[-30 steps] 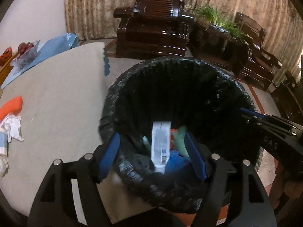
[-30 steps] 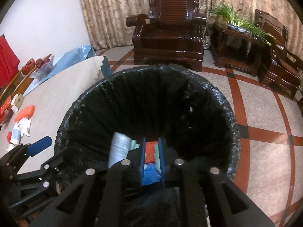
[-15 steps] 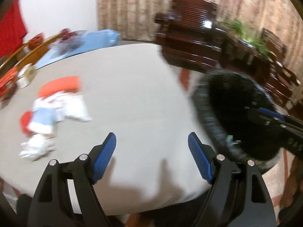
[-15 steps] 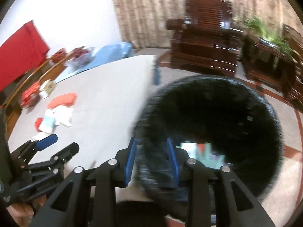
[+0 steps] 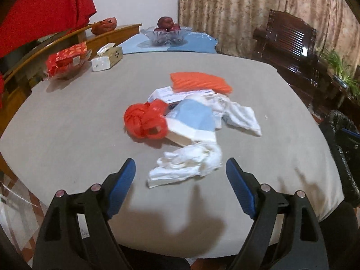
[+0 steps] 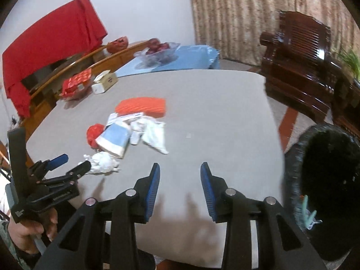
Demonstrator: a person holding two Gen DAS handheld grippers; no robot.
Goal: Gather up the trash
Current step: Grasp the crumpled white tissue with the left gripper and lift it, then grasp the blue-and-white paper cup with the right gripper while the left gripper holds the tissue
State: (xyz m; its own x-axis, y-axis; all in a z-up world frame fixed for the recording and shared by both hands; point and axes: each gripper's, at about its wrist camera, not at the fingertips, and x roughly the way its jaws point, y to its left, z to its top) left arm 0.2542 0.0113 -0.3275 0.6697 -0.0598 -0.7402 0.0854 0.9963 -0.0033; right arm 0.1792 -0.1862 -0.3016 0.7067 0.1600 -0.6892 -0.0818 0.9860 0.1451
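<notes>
Although several of the scraps carry print, none of it can be read — the flat white printed card [image 5: 180,94] shows only blurred lines, and the pale tissue box [image 5: 108,59] bears a dark emblem too small to make out.

The left tongs [image 5: 180,173] hang above the near edge of the grey cloth-covered table [image 5: 67,135], jaws wide and opening, nothing between them; the crumpled white tissue [image 5: 186,164] lies on the cloth just ahead of the tips. Beyond it sit the blue-and-white folded paper pack [image 5: 193,121], with the knotted red plastic bag [image 5: 146,121] touching its left side, a limp white plastic bag [image 5: 243,117] to its right, and the ribbed orange wrapper [image 5: 200,82] farthest off.

The right tongs [image 6: 180,175] are also empty, jaws partly apart and opening, over bare cloth; the trash heap lies ahead and to their left, and the black-lined round waste bin [image 6: 326,180] stands off the table's edge to their right, a pale green scrap [image 6: 307,211] showing inside. A hand [image 6: 29,227] grips the left tongs at the lower left of the right wrist view.

Farther back are a red foil packet [image 5: 65,58], a glass bowl of dark red fruit [image 5: 165,34] on a blue sheet [image 5: 198,42], a curved wooden rail [image 5: 67,40], red drapery [image 5: 45,6], beige patterned curtains [image 5: 247,6] and a dark carved wooden armchair [image 5: 290,45].
</notes>
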